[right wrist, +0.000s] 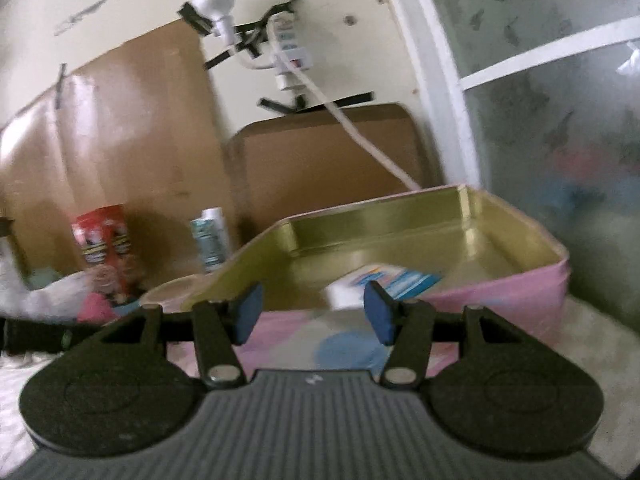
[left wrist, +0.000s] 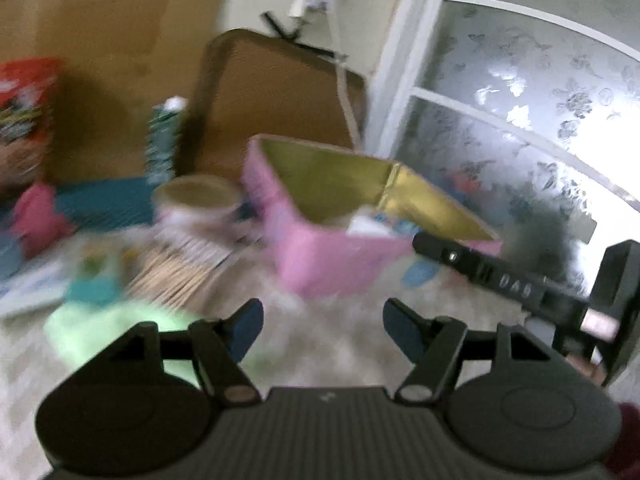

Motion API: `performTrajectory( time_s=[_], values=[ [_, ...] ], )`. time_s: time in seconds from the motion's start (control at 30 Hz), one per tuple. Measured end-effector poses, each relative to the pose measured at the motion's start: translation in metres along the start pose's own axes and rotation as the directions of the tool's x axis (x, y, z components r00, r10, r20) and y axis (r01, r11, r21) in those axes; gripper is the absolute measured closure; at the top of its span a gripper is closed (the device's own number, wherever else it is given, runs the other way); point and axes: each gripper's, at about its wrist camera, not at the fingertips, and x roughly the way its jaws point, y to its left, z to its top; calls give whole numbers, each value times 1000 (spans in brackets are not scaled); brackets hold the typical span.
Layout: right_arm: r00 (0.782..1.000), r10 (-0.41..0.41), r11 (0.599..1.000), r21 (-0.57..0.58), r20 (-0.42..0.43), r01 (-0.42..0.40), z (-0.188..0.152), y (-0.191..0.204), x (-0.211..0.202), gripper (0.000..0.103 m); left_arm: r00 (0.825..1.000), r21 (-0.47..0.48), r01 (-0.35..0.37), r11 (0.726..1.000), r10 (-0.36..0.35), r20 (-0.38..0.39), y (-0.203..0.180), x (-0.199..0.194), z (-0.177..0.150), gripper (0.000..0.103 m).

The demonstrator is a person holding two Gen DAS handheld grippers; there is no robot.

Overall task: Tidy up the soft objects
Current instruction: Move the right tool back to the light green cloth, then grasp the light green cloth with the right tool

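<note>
- Pink tin box [right wrist: 500, 300] with gold interior, lid off: directly ahead of right gripper [right wrist: 312, 312], ahead and right of left gripper [left wrist: 323, 330].
- Pale green soft item [left wrist: 80, 332]: beside left gripper's left finger.
- Both grippers: jaws parted, nothing gripped.

Left gripper [left wrist: 323, 326] and right gripper [right wrist: 311, 311] both gape, empty.

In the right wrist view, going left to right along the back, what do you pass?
Red can → teal and white bottle → brown board leaning on the wall → pink tin box with gold inside → frosted window.
</note>
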Motion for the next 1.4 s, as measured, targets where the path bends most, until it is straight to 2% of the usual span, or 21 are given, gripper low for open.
performTrajectory(
  time_s=[0.1,0.23,0.37,0.5,0.57,0.6,0.63,0.67,0.77,0.87,0.9,0.93,1.0,1.1,1.17,1.2,1.23,1.27,1.33,1.37,1.4],
  values=[
    [991,105,994,7,-83,-105,-8,21,7,45,999,-103,-41,994,40,-14,29,-22,-16,35],
    [955,231,971,-17,-185,-238,-16,57,18,45,994,-254,-105,962,109,2,70,-49,-29,35],
    [900,317,937,-48,-299,-346,-24,95,30,45,993,-393,-96,914,115,25,108,-65,-34,35],
    [837,345,902,-98,-424,-421,-38,132,46,45,993,-450,-82,889,114,44,126,-76,-40,35],
    [814,351,887,-113,-463,-447,-47,146,54,53,992,-460,-78,884,113,49,130,-80,-45,35],
    [804,352,880,-121,-479,-458,-51,153,58,80,992,-466,-75,882,112,53,133,-82,-47,35],
    [798,350,875,-132,-491,-465,-55,160,61,93,992,-471,-71,879,111,57,135,-84,-48,32],
    [798,354,870,-141,-487,-472,-56,167,61,93,992,-478,-69,876,112,63,138,-88,-49,31],
    [752,419,833,-114,-509,-541,-57,189,60,97,989,-488,-66,870,123,85,144,-103,-52,29],
    [682,509,743,-132,-525,-656,-64,218,39,97,987,-487,-64,871,128,100,149,-114,-54,29],
    [670,525,711,-162,-524,-684,-66,227,30,97,987,-486,-67,871,130,98,151,-116,-55,30],
    [666,532,689,-190,-523,-700,-69,234,24,97,987,-486,-71,871,132,93,151,-116,-57,31],
    [675,524,668,-242,-519,-704,-73,241,14,97,989,-485,-73,872,125,76,152,-114,-59,32],
    [683,501,690,-231,-532,-686,-74,237,19,96,993,-467,-73,881,106,46,148,-106,-62,35],
    [680,502,709,-195,-535,-677,-72,231,24,95,992,-431,-111,896,128,12,142,-97,-60,46],
    [680,503,714,-185,-534,-675,-72,229,25,92,987,-402,-146,904,161,4,138,-94,-59,56],
    [686,499,721,-185,-530,-668,-72,228,26,92,983,-380,-171,909,181,-8,136,-91,-57,66],
    [689,499,722,-187,-526,-666,-73,230,27,90,981,-371,-186,910,194,-15,135,-89,-58,70],
    [703,489,732,-195,-517,-653,-74,227,24,74,979,-379,-197,904,201,-27,137,-88,-58,82],
    [714,479,740,-203,-511,-641,-74,226,23,67,979,-389,-195,900,200,-29,139,-89,-58,82],
    [726,468,751,-207,-503,-627,-73,224,24,52,981,-401,-188,897,193,-28,141,-89,-59,83]
  ],
)
